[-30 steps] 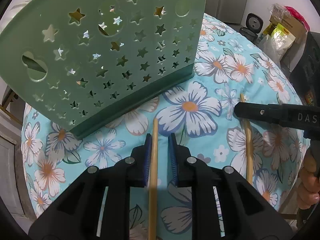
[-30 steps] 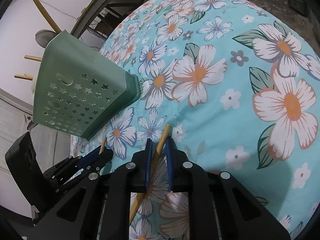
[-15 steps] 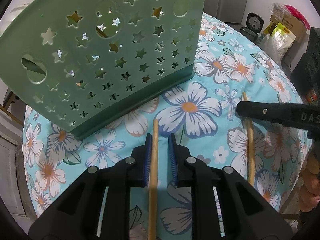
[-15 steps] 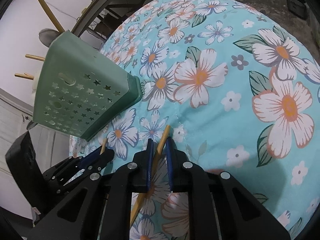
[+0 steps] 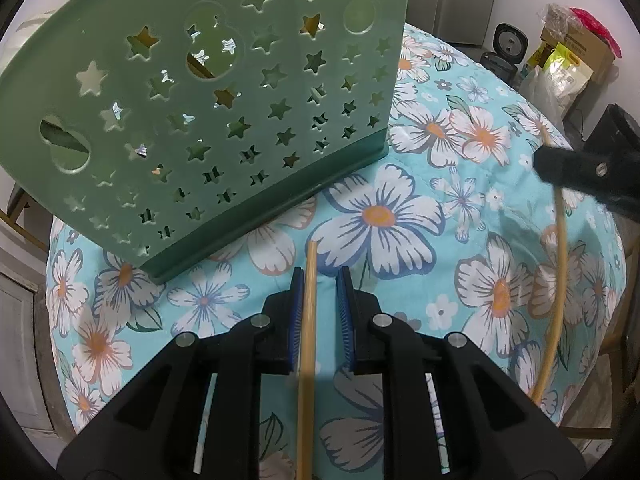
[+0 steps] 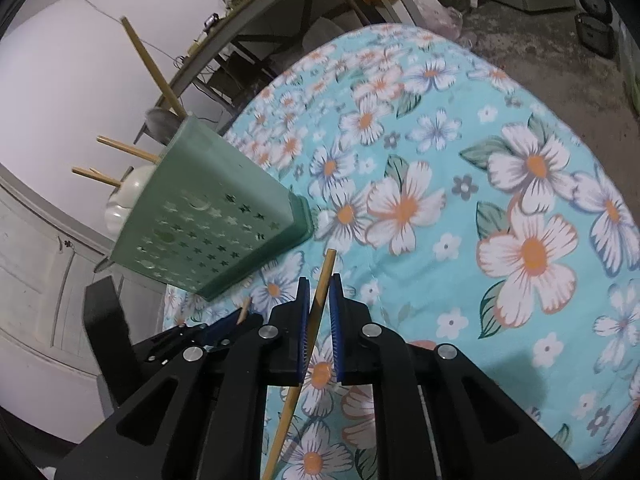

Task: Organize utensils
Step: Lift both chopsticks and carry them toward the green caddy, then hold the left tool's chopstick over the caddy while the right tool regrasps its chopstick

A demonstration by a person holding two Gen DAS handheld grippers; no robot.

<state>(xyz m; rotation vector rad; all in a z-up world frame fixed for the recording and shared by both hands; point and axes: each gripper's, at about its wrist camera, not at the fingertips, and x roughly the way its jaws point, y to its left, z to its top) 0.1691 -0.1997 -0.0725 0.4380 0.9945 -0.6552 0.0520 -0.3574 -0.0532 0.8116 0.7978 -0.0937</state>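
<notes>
Two grippers each straddle a wooden chopstick on the flowered tablecloth (image 6: 520, 140). The left gripper (image 5: 320, 312) has its jaws partly open around the left chopstick (image 5: 307, 344), which lies against the left blue pad with a clear gap to the other pad; it is not clamped. The right gripper (image 6: 319, 320) is narrower, with the right chopstick (image 6: 316, 312) crossing slantwise between its pads; the stick seems to touch the left pad, yet a slit shows on the other side, so a firm grip is doubtful.

Just beyond both tips stands the green holder (image 5: 208, 120), a star-punched caddy that looks tilted in both fisheye views. In the right wrist view several chopsticks (image 6: 156, 68) and a pale spoon (image 6: 124, 200) poke from its top.

To do the pickup well, each jaw should probably close fully before lifting, squeezing square across the stick so that it does not pivot. Gripping near the middle would likely keep it from drooping. The sticks should then go in tip-down through the holder's open top, one at a time, to avoid the arms colliding.
</notes>
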